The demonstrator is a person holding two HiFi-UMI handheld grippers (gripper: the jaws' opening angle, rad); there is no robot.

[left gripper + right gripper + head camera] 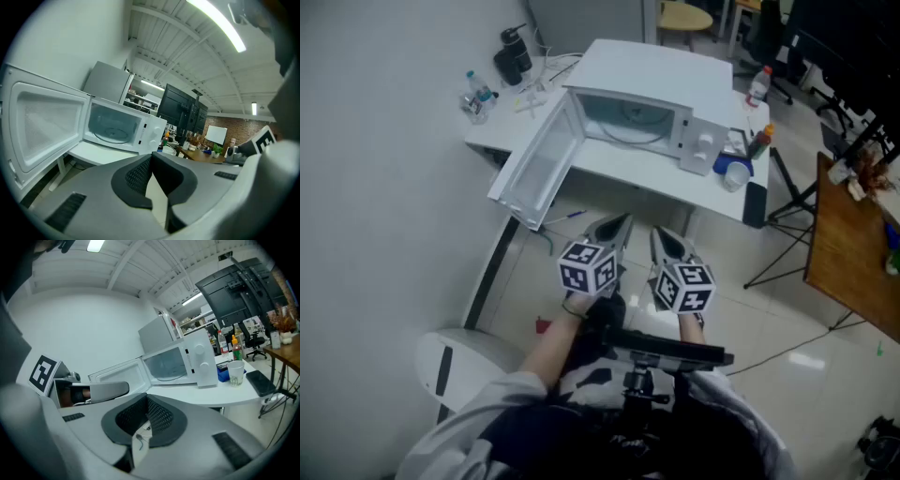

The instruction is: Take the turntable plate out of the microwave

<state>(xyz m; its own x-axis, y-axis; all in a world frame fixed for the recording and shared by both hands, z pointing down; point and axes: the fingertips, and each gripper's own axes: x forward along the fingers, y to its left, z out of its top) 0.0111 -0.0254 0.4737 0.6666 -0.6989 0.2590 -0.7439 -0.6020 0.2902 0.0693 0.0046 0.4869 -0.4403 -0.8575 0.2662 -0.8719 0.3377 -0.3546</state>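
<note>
Door [539,169] swung wide for access, the microwave [694,141] sits on the desk [609,169] at 12 o'clock with the turntable plate [630,120] inside, while the left gripper [619,225] and right gripper [664,236] hang well short, jaws pressed together, empty, seemingly awaiting the approach.

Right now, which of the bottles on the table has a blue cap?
The clear bottle at the left end of the table, near the open door of the microwave. The red-capped bottle and orange-capped bottle stand right of the microwave.

Office workspace (monitors [180,108], whiteboard [216,134], swivel chair [766,39])
</note>
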